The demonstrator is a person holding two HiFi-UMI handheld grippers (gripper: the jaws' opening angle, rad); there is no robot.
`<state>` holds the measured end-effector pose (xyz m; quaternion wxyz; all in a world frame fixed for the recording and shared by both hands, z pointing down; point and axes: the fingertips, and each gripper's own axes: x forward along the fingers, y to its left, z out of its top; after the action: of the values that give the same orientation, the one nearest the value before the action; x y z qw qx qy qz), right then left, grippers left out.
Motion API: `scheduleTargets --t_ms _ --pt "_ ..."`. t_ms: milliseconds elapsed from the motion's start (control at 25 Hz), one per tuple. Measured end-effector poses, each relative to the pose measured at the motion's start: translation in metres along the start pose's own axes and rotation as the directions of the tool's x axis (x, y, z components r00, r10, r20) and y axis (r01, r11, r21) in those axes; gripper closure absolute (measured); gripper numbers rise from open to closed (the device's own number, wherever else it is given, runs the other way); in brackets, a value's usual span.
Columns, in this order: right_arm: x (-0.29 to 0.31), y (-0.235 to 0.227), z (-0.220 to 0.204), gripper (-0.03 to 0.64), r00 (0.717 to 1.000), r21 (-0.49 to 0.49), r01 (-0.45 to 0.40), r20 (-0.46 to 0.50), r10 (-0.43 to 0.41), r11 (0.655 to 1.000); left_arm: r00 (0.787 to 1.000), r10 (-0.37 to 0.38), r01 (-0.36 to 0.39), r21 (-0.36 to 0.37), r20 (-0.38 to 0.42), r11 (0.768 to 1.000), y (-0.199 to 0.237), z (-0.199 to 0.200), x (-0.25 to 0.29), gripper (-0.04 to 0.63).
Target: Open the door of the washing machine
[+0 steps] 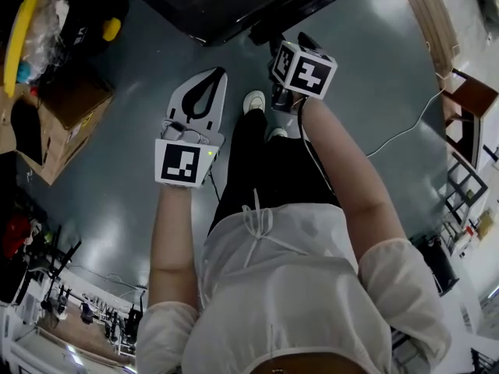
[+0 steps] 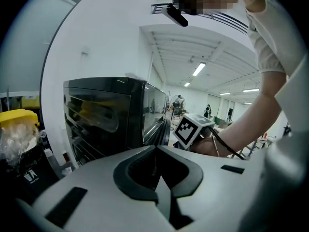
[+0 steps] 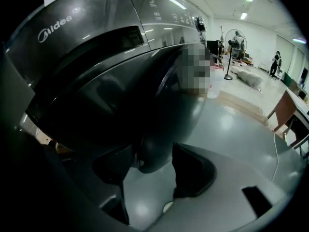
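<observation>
The dark grey washing machine fills the right gripper view; in the head view it is the black block at the top. Its round door bulges toward me. My right gripper points down at it, and a rounded lip of the door sits between the two pads and fills the gap. In the head view that gripper sits under its marker cube, close to the machine's front. My left gripper hangs lower left with its jaws together and holds nothing.
A cardboard box and a yellow container stand on the floor at the left. At the right are a white cable on the grey floor and wooden furniture. The person's shoes stand just before the machine.
</observation>
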<state>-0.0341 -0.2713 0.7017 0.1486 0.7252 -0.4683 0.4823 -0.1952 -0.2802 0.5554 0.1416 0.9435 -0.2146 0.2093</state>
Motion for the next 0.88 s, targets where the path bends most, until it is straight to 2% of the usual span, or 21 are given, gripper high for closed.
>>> scheduleTargets --t_ms 80,240,560,880 --pt "0.003 0.004 -0.001 0.374 1.0 -0.01 -0.003 -0.012 0.003 1.0 1.0 -0.003 0.003 0.004 0.003 1.0 0.003 0.0 -0.001 0.574" --pt "0.002 0.015 -0.002 0.485 0.999 -0.048 -0.038 -0.036 0.036 0.998 1.0 -0.01 0.01 0.025 -0.013 1.0 0.002 0.001 -0.001 0.574" --pt "0.001 0.011 -0.007 0.495 0.996 0.004 -0.07 -0.059 0.07 0.998 0.999 -0.025 0.026 0.028 -0.036 0.999 -0.001 -0.005 0.0 0.574" --pt "-0.021 -0.021 -0.031 0.523 0.994 0.095 -0.054 -0.095 0.063 0.994 0.995 -0.092 0.094 0.052 -0.04 0.994 -0.031 -0.004 0.013 0.574"
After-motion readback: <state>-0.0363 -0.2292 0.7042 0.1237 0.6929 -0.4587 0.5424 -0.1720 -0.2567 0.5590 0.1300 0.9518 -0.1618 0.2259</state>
